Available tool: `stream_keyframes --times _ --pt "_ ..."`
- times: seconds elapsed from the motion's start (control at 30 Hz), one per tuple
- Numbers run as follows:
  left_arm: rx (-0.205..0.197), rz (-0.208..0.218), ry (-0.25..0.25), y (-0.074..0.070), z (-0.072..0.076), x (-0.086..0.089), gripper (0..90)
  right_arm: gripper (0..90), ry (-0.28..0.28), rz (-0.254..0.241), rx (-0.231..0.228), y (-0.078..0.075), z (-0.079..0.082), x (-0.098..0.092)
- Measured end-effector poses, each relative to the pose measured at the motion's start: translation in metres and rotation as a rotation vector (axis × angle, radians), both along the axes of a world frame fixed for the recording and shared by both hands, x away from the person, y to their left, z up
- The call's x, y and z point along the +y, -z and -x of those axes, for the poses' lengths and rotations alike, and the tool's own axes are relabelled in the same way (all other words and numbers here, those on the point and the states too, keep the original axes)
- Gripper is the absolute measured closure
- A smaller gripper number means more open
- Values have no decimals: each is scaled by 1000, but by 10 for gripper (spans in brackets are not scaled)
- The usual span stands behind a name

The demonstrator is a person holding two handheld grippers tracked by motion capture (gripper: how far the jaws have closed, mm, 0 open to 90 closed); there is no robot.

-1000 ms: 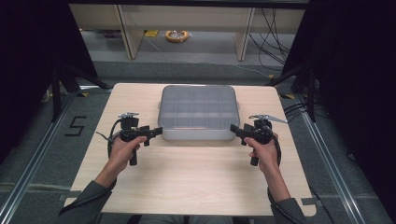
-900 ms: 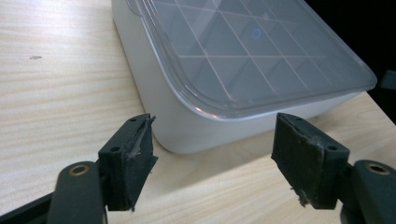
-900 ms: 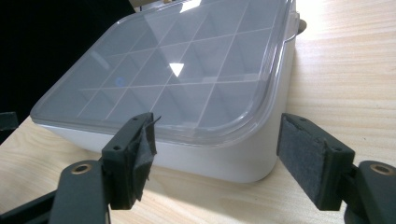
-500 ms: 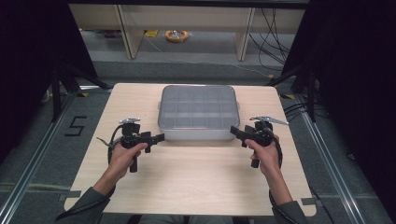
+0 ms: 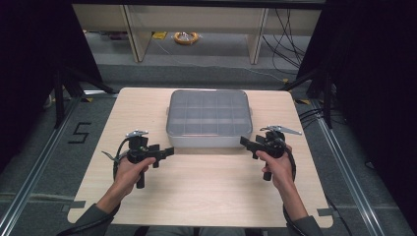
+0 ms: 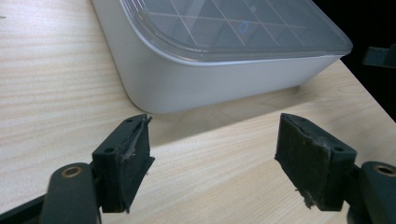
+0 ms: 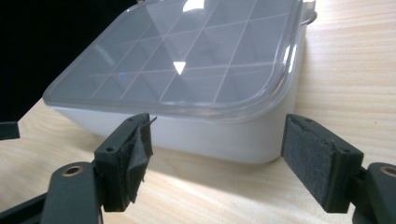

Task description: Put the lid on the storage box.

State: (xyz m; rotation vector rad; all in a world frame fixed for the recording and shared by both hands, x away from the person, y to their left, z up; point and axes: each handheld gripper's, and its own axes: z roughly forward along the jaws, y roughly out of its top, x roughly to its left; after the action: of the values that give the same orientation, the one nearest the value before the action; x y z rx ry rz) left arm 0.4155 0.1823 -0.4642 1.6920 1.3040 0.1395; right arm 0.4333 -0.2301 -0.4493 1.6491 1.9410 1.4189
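While one lidded box (image 5: 209, 119) rests on the table (image 5: 196, 196), both hand-held grippers, left (image 5: 169, 152) and right (image 5: 244, 142), gape empty.

The surface (image 5: 196, 191) looks like pale wood laminate, fine-grained, smooth and faintly satin. The box (image 6: 196, 79) has walls of smooth, matt, white-grey plastic. Its lid (image 7: 187, 65) is clear plastic, glossy enough to throw back bright glints, with the divider grid showing through. On the left gripper (image 6: 215, 161) and right gripper (image 7: 217, 163), the bodies are matt black plastic; their pads (image 7: 310, 161) look dull, rough and frayed at the edges.
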Motion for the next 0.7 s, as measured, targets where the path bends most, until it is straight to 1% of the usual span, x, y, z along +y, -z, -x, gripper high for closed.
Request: stream_keyframes --times 0.07,0.13,0.2,0.23,0.27,0.3,0.33,0.37,0.4,0.43,0.47,0.5,0.53,0.57,0.6,0.63,0.67,0.7 --pt "-9 -3 8 4 4 -1 250 258 -14 5 3 1 4 1" --pt "-9 -10 12 5 5 -2 244 258 -8 4 5 1 6 1" --pt "-4 -14 22 8 8 -3 244 258 -9 14 1 1 9 1" --pt "-3 -14 22 9 10 -4 243 258 -9 4 20 1 13 1" --pt "-2 -13 28 10 11 -5 243 258 -9 4 20 1 13 1" --pt "-4 -13 36 11 12 -6 243 257 -18 -3 16 1 15 1" --pt "-3 -13 44 12 14 -7 241 257 -21 19 -5 3 15 1" --pt "-3 -15 50 13 15 -8 241 256 -23 6 12 2 18 1" --pt "-1 -17 57 14 18 -10 240 256 -27 -2 13 3 20 2" --pt "-3 -13 64 15 20 -12 213 252 -32 11 16 4 23 2" --pt "-2 -8 78 17 22 -12 213 252 -32 11 16 4 23 2" --pt "-3 -3 86 18 24 -13 194 250 -31 13 17 6 25 3" --pt "-7 -5 93 19 26 -14 180 245 -38 30 5 8 25 2" --pt "-10 -9 101 19 28 -15 171 239 -44 21 13 8 27 3" --pt "-26 -26 110 19 32 -16 160 223 -39 9 27 10 31 5" --pt "-35 -30 121 19 34 -16 156 213 -50 18 11 11 32 4" --pt "-37 -36 126 18 36 -16 155 197 -42 21 26 11 34 4" --pt "-37 -36 126 18 36 -16 155 175 -48 10 17 12 35 4"
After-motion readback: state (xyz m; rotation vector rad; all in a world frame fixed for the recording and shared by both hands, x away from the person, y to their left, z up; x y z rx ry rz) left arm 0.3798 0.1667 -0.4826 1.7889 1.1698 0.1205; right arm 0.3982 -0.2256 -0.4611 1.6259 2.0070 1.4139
